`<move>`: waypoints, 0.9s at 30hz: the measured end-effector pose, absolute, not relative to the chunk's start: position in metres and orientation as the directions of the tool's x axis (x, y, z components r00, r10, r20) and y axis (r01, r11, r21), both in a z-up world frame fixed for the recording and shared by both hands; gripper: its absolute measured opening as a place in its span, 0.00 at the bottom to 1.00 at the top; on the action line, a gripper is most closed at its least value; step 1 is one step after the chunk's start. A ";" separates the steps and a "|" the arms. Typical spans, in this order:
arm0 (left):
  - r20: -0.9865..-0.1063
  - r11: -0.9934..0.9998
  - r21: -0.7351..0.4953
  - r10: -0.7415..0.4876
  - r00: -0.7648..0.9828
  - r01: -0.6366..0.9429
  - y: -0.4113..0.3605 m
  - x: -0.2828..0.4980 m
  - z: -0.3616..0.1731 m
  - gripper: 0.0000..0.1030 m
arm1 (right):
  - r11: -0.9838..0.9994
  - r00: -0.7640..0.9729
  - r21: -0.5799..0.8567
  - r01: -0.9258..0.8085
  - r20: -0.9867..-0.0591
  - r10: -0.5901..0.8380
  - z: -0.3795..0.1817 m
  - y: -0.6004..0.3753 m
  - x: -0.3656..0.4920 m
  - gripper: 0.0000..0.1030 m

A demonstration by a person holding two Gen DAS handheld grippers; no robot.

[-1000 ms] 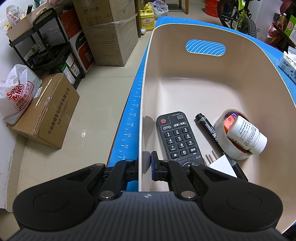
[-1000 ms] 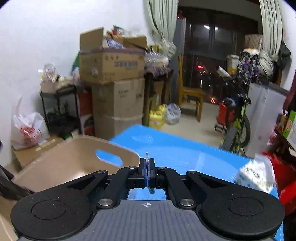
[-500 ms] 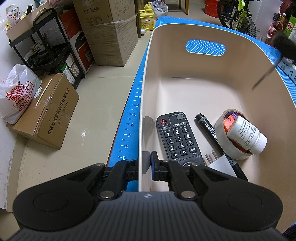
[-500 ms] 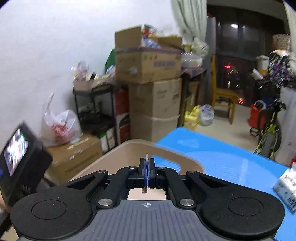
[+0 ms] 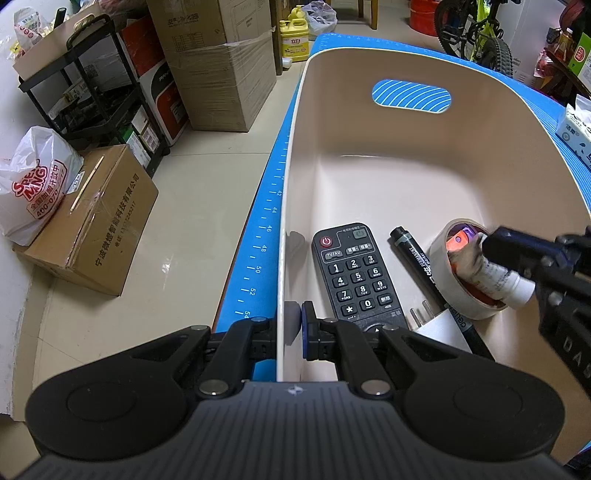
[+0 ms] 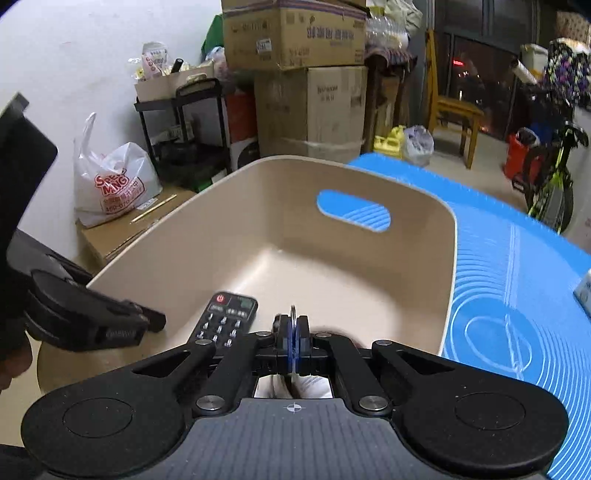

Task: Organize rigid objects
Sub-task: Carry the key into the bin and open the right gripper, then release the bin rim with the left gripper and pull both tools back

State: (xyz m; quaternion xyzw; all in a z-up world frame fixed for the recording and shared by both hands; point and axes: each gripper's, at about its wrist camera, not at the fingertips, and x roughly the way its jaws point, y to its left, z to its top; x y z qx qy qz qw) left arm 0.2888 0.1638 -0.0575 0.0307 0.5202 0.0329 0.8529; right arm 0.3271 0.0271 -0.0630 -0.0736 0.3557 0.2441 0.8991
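Note:
A beige bin [image 5: 406, 177] stands on a blue mat [image 6: 509, 280]. In it lie a black remote [image 5: 354, 277], a black marker [image 5: 417, 258], a white plug [image 5: 439, 326] and a tape roll [image 5: 443, 266] with a white bottle [image 5: 506, 282] and an orange item inside it. My left gripper [image 5: 290, 325] is shut on the bin's near left wall. My right gripper [image 6: 293, 339] is shut on a thin flat metal piece [image 6: 293, 319] with its end hanging blurred below the jaws, and it reaches into the bin from the right, over the tape roll [image 5: 517, 254].
Cardboard boxes [image 5: 218, 62], a black shelf rack [image 5: 92, 85] and a white shopping bag [image 5: 33, 184] stand on the floor left of the table. A tissue pack [image 5: 576, 129] lies on the mat at the right. A bicycle [image 5: 476, 33] stands behind.
My right gripper has swung left and down with the thin piece, from above the mat to inside the bin over the tape roll. My left gripper has kept its hold on the bin wall.

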 end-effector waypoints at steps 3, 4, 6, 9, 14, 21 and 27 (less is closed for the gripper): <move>-0.885 0.996 0.086 0.089 0.456 -0.029 0.164 0.289 -0.058 0.08 | 0.879 0.637 0.042 -0.475 -0.673 0.376 -0.064 0.025 0.323 0.17; -0.885 0.996 0.086 0.091 0.456 -0.031 0.163 0.289 -0.057 0.08 | 0.883 0.644 0.043 -0.467 -0.667 0.373 -0.063 0.023 0.321 0.18; -0.882 0.995 0.086 0.095 0.461 -0.039 0.163 0.288 -0.055 0.10 | 0.890 0.660 0.046 -0.455 -0.653 0.371 -0.058 0.019 0.318 0.43; -0.862 0.994 0.100 0.113 0.494 -0.053 0.162 0.284 -0.045 0.13 | 0.905 0.700 0.044 -0.423 -0.618 0.357 -0.048 0.011 0.312 0.64; -0.822 0.989 0.121 0.150 0.549 -0.088 0.156 0.277 -0.027 0.70 | 0.930 0.743 0.057 -0.363 -0.585 0.325 -0.034 -0.009 0.301 0.81; -0.764 0.990 0.120 0.143 0.629 -0.079 0.134 0.261 0.002 0.79 | 0.958 0.787 0.107 -0.265 -0.551 0.278 -0.017 -0.044 0.287 0.95; -0.719 0.992 0.091 0.127 0.683 -0.089 0.116 0.241 0.025 0.83 | 0.970 0.809 0.104 -0.220 -0.536 0.241 -0.002 -0.070 0.265 0.96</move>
